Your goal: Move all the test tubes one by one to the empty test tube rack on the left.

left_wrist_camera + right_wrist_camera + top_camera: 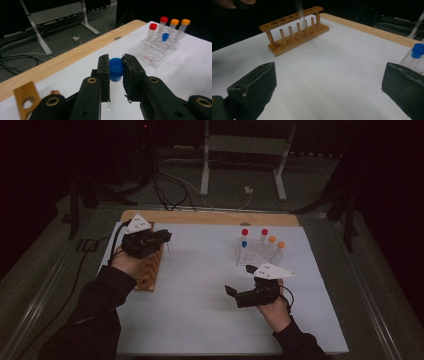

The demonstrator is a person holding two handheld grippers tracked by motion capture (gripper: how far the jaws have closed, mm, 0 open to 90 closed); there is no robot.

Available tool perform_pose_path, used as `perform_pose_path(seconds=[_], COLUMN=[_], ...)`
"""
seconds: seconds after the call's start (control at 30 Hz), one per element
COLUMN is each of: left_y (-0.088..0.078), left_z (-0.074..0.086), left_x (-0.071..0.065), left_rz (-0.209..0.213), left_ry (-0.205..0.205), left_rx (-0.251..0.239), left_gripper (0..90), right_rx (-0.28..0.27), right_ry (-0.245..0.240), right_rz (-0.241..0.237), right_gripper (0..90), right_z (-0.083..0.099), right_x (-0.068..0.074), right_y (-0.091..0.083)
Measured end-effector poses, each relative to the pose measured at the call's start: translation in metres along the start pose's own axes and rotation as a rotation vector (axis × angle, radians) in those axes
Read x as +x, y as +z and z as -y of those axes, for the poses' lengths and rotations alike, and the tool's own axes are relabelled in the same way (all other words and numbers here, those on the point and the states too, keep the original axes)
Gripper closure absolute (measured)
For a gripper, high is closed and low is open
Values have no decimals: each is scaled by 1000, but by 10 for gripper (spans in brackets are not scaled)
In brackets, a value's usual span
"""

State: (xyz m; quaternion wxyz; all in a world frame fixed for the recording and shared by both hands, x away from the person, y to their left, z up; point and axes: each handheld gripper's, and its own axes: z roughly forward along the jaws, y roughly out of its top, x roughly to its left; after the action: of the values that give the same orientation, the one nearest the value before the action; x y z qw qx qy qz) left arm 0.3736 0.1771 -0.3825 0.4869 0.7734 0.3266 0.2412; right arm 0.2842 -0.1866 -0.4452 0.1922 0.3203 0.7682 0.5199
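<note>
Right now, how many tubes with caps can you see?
6. One blue-capped tube is held in the left tongs; five stand in the clear rack: two red, two orange, one blue. Others may be hidden.

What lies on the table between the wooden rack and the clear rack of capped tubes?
Nothing: in the high view the white sheet is bare between the wooden rack and the clear rack. The right gripper view shows the same bare stretch.

A light wooden bench (210,217) carries a white sheet (200,290) that covers nearly all of its top, leaving a bare wooden strip along the far edge. On the sheet at the left stands a brown wooden test-tube rack (149,269) with a row of holes. At the far right stands a clear plastic tube rack (256,252) holding tubes with red, orange and blue caps.
</note>
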Motion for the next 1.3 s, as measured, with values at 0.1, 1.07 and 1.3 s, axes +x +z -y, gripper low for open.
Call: perform_pose_path(seconds=[0.1, 1.07, 1.3], left_y=[1, 8, 22], left_z=[-4, -11, 0], left_x=[7, 87, 100], left_rz=[-24, -254, -326], left_ry=[1, -118, -131], left_rx=[1, -30, -8], left_gripper=[778, 777, 777], right_rx=[1, 2, 10], right_ry=[-1, 4, 7], right_rz=[-3, -12, -22], right_gripper=[0, 0, 0], right_z=[0, 1, 3], right_x=[0, -1, 0], right_y=[0, 0, 2])
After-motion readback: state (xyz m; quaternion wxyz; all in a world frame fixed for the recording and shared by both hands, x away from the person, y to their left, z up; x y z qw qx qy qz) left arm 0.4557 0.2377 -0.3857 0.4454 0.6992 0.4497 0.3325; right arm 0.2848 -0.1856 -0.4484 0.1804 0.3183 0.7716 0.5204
